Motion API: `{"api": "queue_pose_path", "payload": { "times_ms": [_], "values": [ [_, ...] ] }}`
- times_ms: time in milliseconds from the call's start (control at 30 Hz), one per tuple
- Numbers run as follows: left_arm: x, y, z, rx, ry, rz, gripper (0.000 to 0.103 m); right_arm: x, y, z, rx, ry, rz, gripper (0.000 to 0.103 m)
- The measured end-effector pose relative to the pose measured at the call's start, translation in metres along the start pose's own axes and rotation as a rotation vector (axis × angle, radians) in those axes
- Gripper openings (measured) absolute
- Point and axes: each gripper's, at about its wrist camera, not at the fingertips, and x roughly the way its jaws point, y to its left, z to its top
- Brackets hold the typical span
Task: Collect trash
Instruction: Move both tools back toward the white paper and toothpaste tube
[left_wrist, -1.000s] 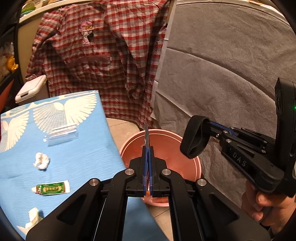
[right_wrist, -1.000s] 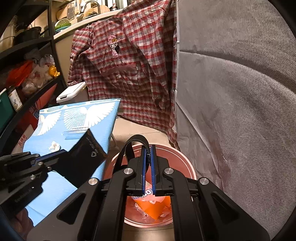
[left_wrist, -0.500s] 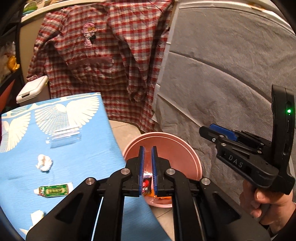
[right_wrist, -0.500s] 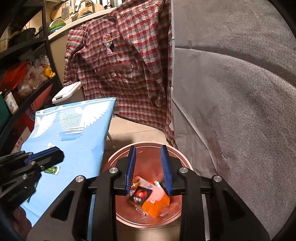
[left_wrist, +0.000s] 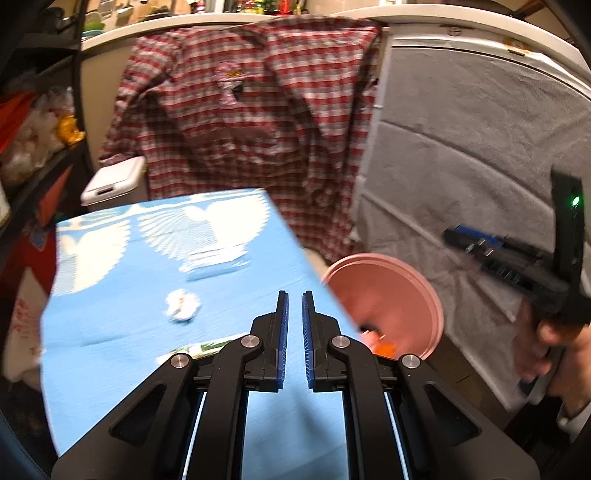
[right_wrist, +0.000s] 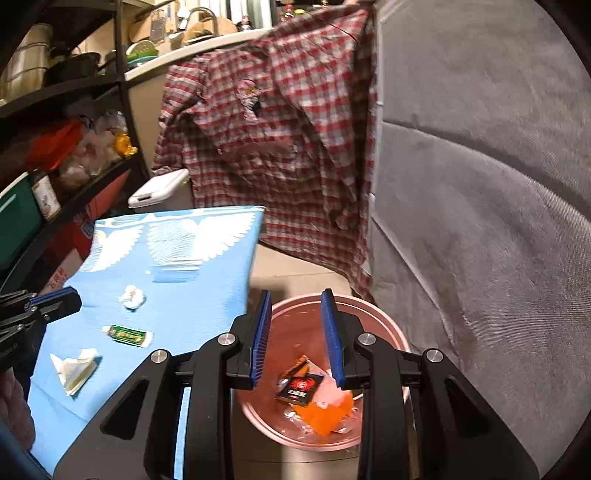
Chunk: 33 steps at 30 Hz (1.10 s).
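Bin (right_wrist: 391, 325) right of table (right_wrist: 207, 295); tissue (right_wrist: 132, 296), tube (right_wrist: 127, 335) on table.

Pink bin (right_wrist: 388, 332) mouth unobstructed under parted right tool (right_wrist: 297, 332); table edge (right_wrist: 255, 258) close left.

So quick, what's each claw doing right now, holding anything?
Left gripper: open a little, holding nothing, over the table.
Right gripper: open wide, empty, above the bin.
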Motion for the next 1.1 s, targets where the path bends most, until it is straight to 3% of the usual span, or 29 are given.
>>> {"api": "queue_pose_path", "payload": {
  "times_ms": [100, 267, 300, 400, 700, 767, 800, 900, 1100],
  "values": [
    [-0.008, 0.03, -0.02, -0.005, 0.028, 0.046, 0.008, -0.006, 0.017, 0.0, -0.028, -0.017, 0.032, 0.029],
    [-0.008, 0.076, -0.055, -0.039, 0.14, 0.094, 0.008, -0.005, 0.045, -0.003, -0.073, -0.008, 0.081, 0.027],
    [-0.006, 0.082, -0.059, -0.048, 0.164, 0.093, 0.012, -0.004, 0.051, -0.003, -0.082, -0.006, 0.091, 0.025],
    [-0.002, 0.091, -0.071, -0.048, 0.223, 0.095, 0.039, 0.0, 0.068, -0.004, -0.109, -0.002, 0.116, 0.024],
    [0.009, 0.098, -0.095, -0.004, 0.319, 0.103, 0.041, 0.018, 0.107, -0.012, -0.178, 0.043, 0.175, 0.024],
    [0.013, 0.102, -0.097, -0.01, 0.338, 0.1, 0.036, 0.023, 0.114, -0.014, -0.195, 0.054, 0.184, 0.024],
    [0.015, 0.103, -0.097, -0.015, 0.348, 0.099, 0.022, 0.026, 0.118, -0.016, -0.204, 0.061, 0.188, 0.024],
    [0.018, 0.111, -0.096, -0.045, 0.361, 0.087, 0.007, 0.036, 0.127, -0.02, -0.228, 0.082, 0.198, 0.024],
    [0.009, 0.133, -0.078, -0.132, 0.295, 0.111, 0.006, 0.057, 0.15, -0.03, -0.296, 0.125, 0.226, 0.024]
  ]
}}
